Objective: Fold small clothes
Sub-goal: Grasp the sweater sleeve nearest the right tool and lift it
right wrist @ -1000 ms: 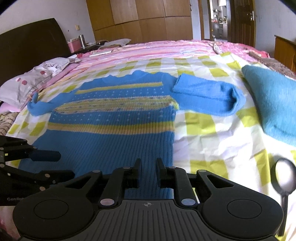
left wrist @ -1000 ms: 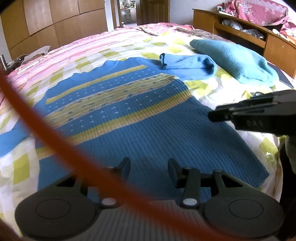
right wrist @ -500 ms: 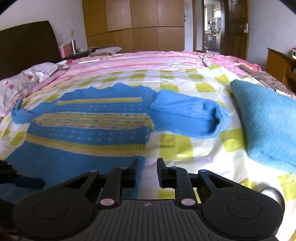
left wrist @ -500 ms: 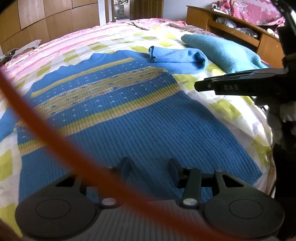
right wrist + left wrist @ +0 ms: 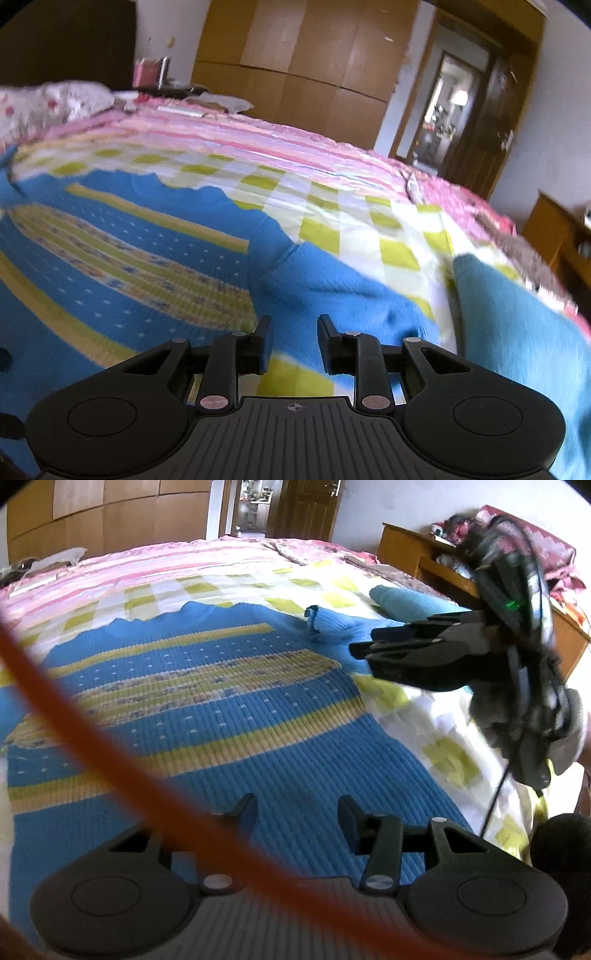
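A blue knit sweater (image 5: 229, 738) with yellow stripes lies flat on the checked bedspread (image 5: 236, 587); it also shows in the right wrist view (image 5: 122, 266). Its right sleeve (image 5: 343, 295) lies folded back beside the body. My left gripper (image 5: 297, 818) is open and empty just above the sweater's lower hem. My right gripper (image 5: 293, 341) is open and empty above the folded sleeve; it also shows from the side in the left wrist view (image 5: 364, 650).
A folded teal garment (image 5: 524, 332) lies to the right of the sleeve. A wooden shelf unit (image 5: 443, 565) stands along the bed's right side. An orange cable (image 5: 92, 734) crosses the left wrist view. Pillows (image 5: 44, 99) lie at the far left.
My right gripper has moved forward from the sweater's lower hem up to the folded sleeve and its jaws have widened. The left gripper has stayed open over the hem.
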The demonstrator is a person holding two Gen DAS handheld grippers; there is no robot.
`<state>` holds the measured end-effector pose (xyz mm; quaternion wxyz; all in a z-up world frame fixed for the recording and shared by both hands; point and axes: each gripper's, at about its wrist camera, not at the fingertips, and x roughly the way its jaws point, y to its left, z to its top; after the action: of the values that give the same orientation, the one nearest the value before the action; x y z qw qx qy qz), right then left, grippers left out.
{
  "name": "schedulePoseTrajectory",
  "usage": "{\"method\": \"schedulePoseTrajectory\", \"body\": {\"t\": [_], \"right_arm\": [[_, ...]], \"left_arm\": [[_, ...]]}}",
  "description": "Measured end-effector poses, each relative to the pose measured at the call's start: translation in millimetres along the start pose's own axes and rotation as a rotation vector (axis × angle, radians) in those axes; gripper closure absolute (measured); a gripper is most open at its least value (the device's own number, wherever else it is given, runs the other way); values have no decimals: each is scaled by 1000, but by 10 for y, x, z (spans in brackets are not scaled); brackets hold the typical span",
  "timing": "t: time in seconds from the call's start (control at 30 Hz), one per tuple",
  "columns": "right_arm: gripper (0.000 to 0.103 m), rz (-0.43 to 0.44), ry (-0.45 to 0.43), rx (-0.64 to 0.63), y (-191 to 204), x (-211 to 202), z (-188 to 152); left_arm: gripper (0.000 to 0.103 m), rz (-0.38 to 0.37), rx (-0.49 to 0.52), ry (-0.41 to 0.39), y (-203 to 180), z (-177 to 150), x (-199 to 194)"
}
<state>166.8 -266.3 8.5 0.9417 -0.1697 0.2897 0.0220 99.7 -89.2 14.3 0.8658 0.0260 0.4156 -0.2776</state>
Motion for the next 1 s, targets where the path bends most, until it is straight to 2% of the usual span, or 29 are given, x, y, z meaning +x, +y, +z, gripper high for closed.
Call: {"method": "schedulePoseTrajectory", "body": {"t": [0.07,0.17,0.4,0.47,0.53,0.6,0.63,0.73,1.0], "right_arm": [[70,-31,-1,-61,59,122,16],[67,-57,-5,-152,132,266,34],[67,-67,26,-259,175,550,106],[72,-63,46,-251,162,608,130],[73,-60,62,-230,149,621,145],[82,-47,78,-214,140,622,174],[89,-42,86,-208,138,618,190],[97,-24,100,-157,95,581,270],[98,78,107,247,-377,401,660]], "left_arm": [[51,-8,-8,-3,24,23,38],[51,-16,-23,-4,82,40,77],[51,-42,-56,-6,201,32,117],[51,-48,-62,-10,216,30,107],[51,-50,-63,-16,227,32,97],[51,-49,-65,-22,245,33,83],[51,-50,-67,-26,255,34,77],[51,-52,-78,-40,294,36,40],[51,-58,-101,-86,422,-8,-148]]}}
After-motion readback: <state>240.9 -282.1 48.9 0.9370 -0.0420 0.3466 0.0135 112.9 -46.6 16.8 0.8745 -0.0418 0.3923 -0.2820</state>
